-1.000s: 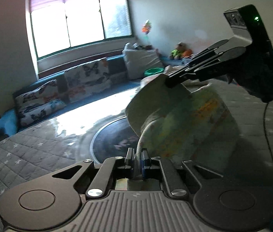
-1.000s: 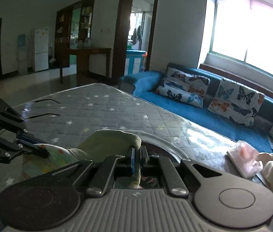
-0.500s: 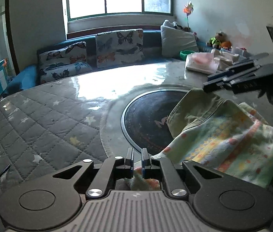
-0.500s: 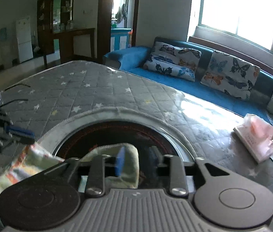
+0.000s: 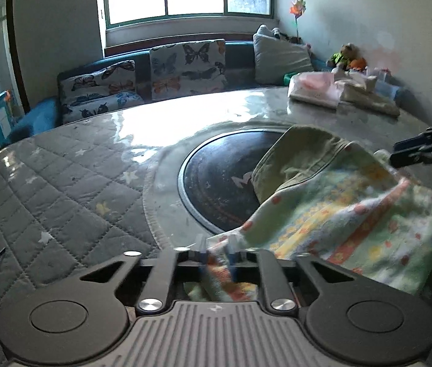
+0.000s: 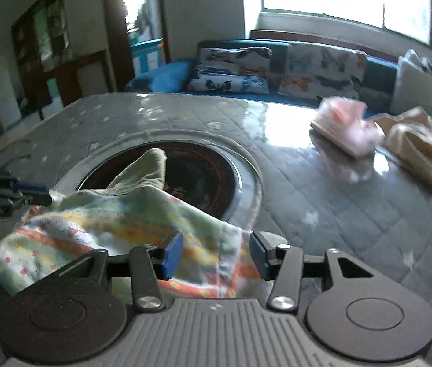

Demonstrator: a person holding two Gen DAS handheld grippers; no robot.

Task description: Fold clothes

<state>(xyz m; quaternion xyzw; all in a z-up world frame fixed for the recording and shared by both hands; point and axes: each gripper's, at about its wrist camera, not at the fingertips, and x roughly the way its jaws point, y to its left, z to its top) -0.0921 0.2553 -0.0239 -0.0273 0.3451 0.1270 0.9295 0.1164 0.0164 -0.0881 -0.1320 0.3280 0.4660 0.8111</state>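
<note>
A small patterned garment (image 5: 347, 214) with a plain green lining lies folded on the table, partly over the dark round inset (image 5: 222, 177). My left gripper (image 5: 217, 250) sits at its near corner with the fingers slightly apart and cloth between them; the view is blurred. It also shows at the left in the right wrist view (image 6: 32, 192). My right gripper (image 6: 214, 252) is open over the garment's (image 6: 124, 226) near edge, jaws wide apart. It shows at the right edge of the left wrist view (image 5: 420, 153).
A quilted grey cover (image 5: 50, 189) lies over the table. A folded pink garment (image 6: 347, 131) and a cream garment (image 6: 423, 143) lie at the far right. A blue sofa with butterfly cushions (image 5: 185, 64) stands behind the table.
The garment was held up by both grippers, then lowered onto the table. My right gripper has opened and let go. My left gripper's fingers have parted a little.
</note>
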